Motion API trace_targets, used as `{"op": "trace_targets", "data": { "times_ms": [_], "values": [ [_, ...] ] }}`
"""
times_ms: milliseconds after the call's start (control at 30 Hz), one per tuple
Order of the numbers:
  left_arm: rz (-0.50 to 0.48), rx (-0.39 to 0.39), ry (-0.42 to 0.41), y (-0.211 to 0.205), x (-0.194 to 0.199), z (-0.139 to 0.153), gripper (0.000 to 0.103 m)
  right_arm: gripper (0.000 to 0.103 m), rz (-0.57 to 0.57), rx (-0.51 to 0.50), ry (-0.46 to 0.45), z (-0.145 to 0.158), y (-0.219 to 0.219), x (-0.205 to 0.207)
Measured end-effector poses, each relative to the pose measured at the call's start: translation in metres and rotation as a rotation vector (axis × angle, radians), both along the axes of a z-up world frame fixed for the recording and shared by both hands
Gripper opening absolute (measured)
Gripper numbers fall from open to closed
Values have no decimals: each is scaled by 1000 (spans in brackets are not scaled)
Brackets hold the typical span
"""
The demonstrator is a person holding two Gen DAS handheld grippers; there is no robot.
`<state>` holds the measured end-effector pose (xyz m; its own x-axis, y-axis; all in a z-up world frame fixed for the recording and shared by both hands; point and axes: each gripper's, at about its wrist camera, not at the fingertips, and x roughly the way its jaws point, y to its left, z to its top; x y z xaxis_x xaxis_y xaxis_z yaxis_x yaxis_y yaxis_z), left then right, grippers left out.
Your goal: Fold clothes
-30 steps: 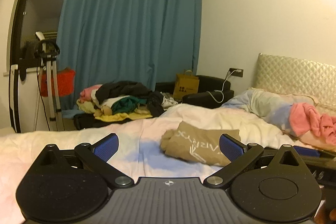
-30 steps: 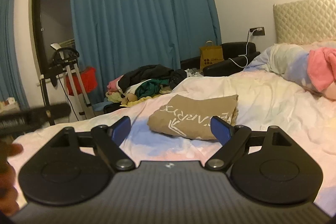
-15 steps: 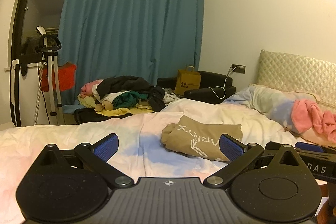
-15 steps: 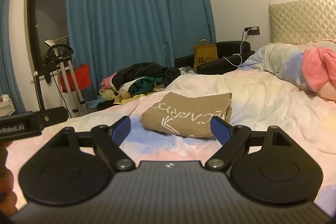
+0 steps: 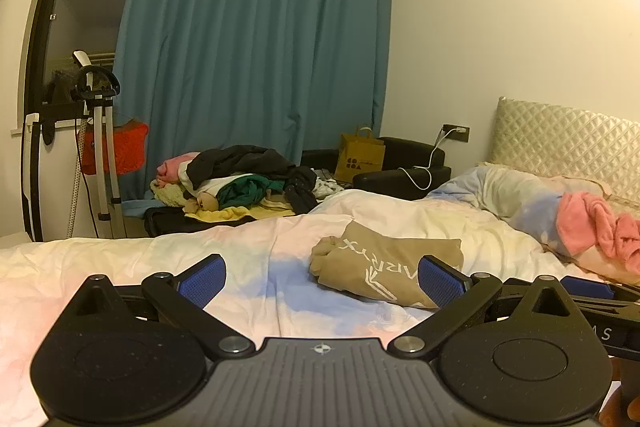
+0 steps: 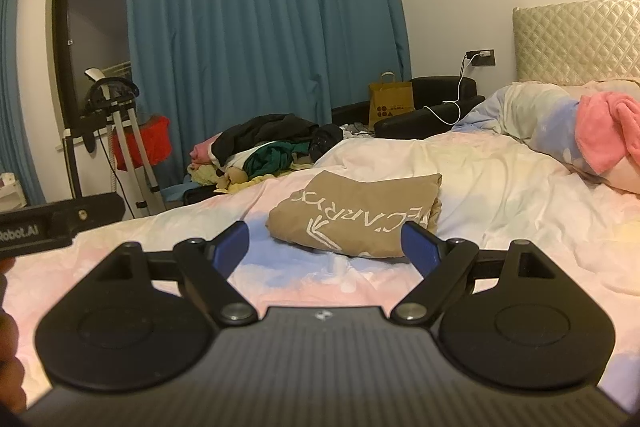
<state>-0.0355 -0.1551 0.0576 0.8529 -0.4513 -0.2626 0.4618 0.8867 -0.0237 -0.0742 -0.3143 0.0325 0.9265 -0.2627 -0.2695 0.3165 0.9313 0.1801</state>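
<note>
A tan garment with white lettering (image 5: 384, 263) (image 6: 356, 211) lies folded into a flat bundle on the pastel bedspread (image 5: 248, 251) (image 6: 500, 195). My left gripper (image 5: 322, 279) stands open above the bed, short of the bundle, with nothing between its blue pads. The right gripper (image 6: 326, 245) is open too, held above the sheet in front of the bundle and apart from it. In the left wrist view the right gripper's body (image 5: 592, 307) shows at the right edge; in the right wrist view the left gripper's body (image 6: 56, 223) shows at the left edge.
A heap of mixed clothes (image 5: 240, 183) (image 6: 268, 151) lies past the bed's far edge. A pink cloth (image 5: 600, 227) (image 6: 608, 131) rests on a rolled quilt by the quilted headboard (image 5: 568, 143). Blue curtains, a metal stand (image 5: 100, 155), a paper bag (image 5: 360, 155) and a black sofa stand behind.
Both views have tilted a little upward and drawn back slightly, so the tan bundle sits lower and farther in the frames. The bundle itself has not moved, and both grippers stay open.
</note>
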Motion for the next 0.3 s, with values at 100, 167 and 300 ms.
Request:
{"op": "trace_targets", "data": {
  "times_ms": [100,167,300],
  "values": [
    [2,5,-4,0,-1,0,103,85,-2,3,3,0,0,0],
    [-4,1,0,0,-1,0,103,85,-1,2,6,0,1,0],
    [-2,6,2,0,-2,0,103,85,0,3,7,0,1,0]
  ]
}}
